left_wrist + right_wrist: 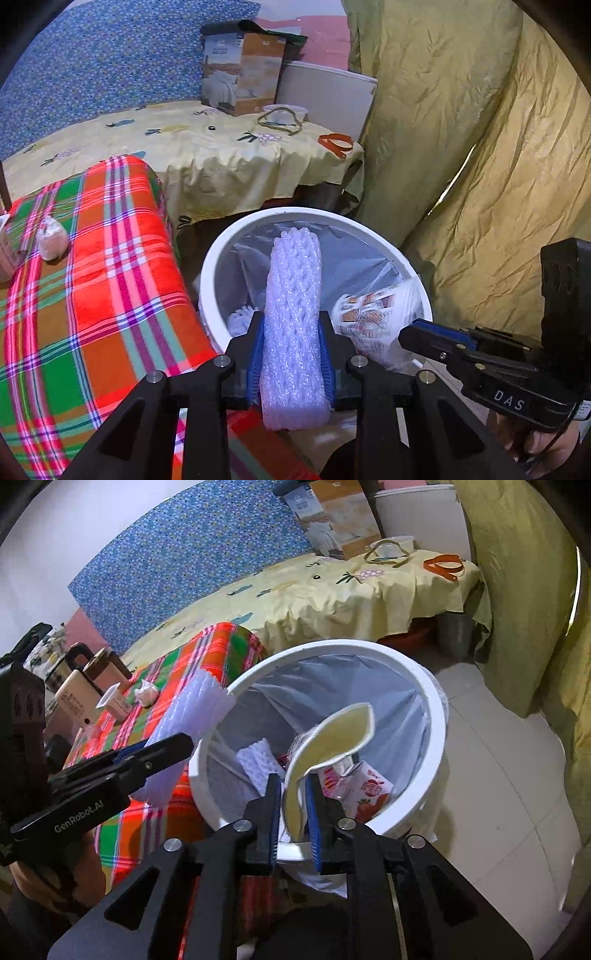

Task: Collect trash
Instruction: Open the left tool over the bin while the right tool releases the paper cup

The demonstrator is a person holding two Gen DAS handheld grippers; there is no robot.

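My left gripper (293, 350) is shut on a white foam net sleeve (293, 306) and holds it over the near rim of the white trash bin (221, 251). The sleeve (192, 716) and left gripper (173, 746) also show in the right wrist view. My right gripper (293, 812) is shut on a bent white and yellow paper plate (328, 746) above the bin (436, 716). The bin has a clear liner and holds a strawberry carton (369, 790), foam net (258, 760) and a printed wrapper (373, 325). The right gripper (424, 336) shows at the bin's right.
A plaid-covered table (110, 277) stands left of the bin with a crumpled tissue (147, 694), a cup (114, 701), a small bag (53, 238) and bottles. Behind is a yellow-clothed table (207, 155) with a box (240, 74), bowl and orange strap. Olive curtain (461, 147) hangs right.
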